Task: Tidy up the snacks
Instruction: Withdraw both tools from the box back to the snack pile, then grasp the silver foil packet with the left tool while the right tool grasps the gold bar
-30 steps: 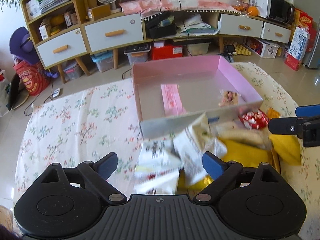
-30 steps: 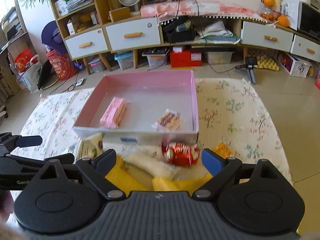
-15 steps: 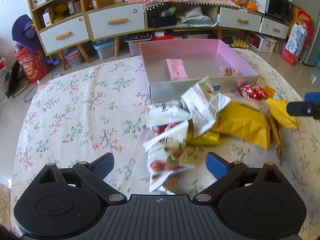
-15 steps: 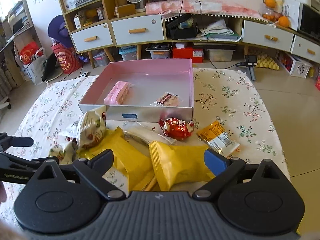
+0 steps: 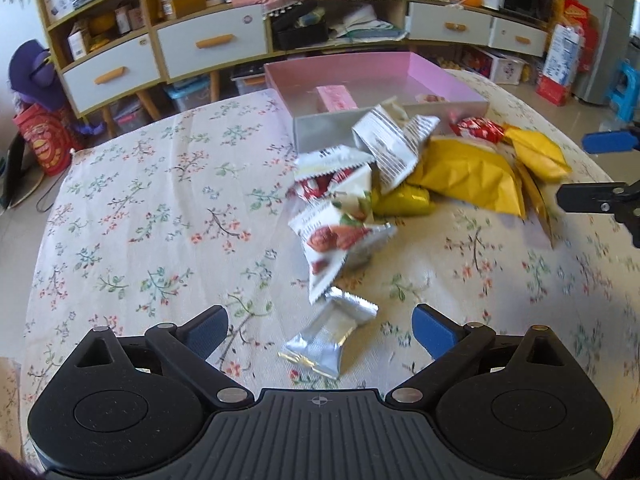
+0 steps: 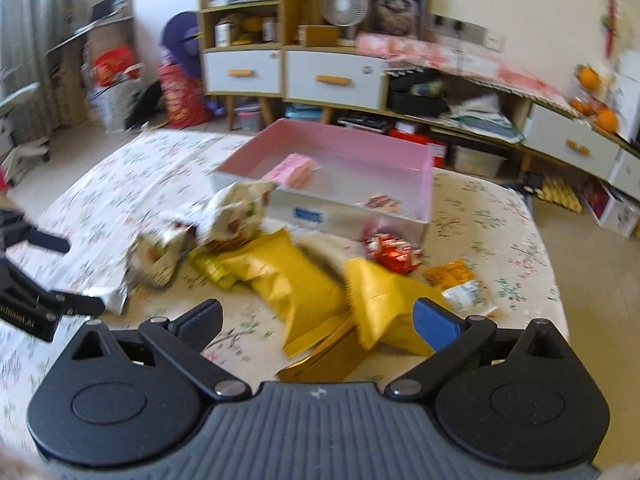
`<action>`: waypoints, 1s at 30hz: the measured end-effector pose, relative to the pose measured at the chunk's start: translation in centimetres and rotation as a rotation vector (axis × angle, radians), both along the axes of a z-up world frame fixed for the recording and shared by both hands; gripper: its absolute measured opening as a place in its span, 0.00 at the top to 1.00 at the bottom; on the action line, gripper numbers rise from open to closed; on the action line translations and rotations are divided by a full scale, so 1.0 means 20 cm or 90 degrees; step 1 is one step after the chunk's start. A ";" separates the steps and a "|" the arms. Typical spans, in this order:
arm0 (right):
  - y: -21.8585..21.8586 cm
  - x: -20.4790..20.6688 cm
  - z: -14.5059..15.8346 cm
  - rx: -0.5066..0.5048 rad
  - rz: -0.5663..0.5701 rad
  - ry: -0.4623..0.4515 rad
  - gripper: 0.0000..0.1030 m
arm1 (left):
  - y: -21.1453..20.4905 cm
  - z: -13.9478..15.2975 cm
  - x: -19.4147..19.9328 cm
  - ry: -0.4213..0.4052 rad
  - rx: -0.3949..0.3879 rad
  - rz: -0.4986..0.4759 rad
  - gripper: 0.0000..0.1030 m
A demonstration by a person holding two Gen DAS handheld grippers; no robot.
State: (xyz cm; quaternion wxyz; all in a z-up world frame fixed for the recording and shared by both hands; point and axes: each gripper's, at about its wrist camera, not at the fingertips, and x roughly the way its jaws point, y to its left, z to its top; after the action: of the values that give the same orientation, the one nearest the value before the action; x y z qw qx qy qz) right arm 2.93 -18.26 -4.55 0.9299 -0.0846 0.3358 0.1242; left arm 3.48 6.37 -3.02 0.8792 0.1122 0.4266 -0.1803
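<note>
A pink box (image 5: 434, 76) sat toward the far side of the worktop (image 5: 152, 216), which was covered in a flowered cloth, and it serves as the landmark here. Inside the box lay a pink packet (image 5: 337, 98) and, nearer its right wall, a small wrapped snack (image 5: 430, 98).

The rest of the snacks lay loose on the worktop just in front of the box. A crumpled white packet with printed text (image 5: 390, 142) leaned against the box's grey front wall. In front of it were white packets with red pictures (image 5: 332, 232), spilling toward the camera. Farthest from the box on that line lay a silver packet (image 5: 332, 336). To the right of the white packets were yellow bags (image 5: 468, 174), and a red foil packet (image 5: 478, 128) lay close by the box's front right corner. In the right wrist view an orange packet (image 6: 450, 274) lay apart from the pile, on the right in front of the box.

The left gripper (image 5: 320, 326) stood wide apart with nothing clamped; the silver packet lay between its blue pads (image 5: 432, 328) without touching either. The right gripper (image 6: 318, 316) had its jaws opening; the yellow bags lay on the worktop between and beyond them, and blur hid whether a pad touched the bag on the right.
</note>
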 end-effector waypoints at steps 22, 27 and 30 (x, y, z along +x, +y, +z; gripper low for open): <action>-0.11 0.10 -0.26 -0.114 -0.065 0.128 0.02 | 0.01 -0.15 0.02 0.038 -0.015 -0.061 0.34; -0.13 0.09 -0.24 -0.095 -0.057 0.156 0.04 | -0.01 -0.14 0.01 0.044 -0.015 -0.069 0.46; -0.13 0.09 -0.21 -0.046 -0.048 0.158 0.04 | -0.01 -0.13 0.01 0.046 -0.014 -0.070 0.52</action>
State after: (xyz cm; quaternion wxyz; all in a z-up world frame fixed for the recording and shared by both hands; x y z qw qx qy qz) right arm 4.66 -20.95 -8.73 0.8815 -0.0894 0.4554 0.0869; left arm 3.61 6.08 -5.70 0.8533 0.1195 0.4490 -0.2368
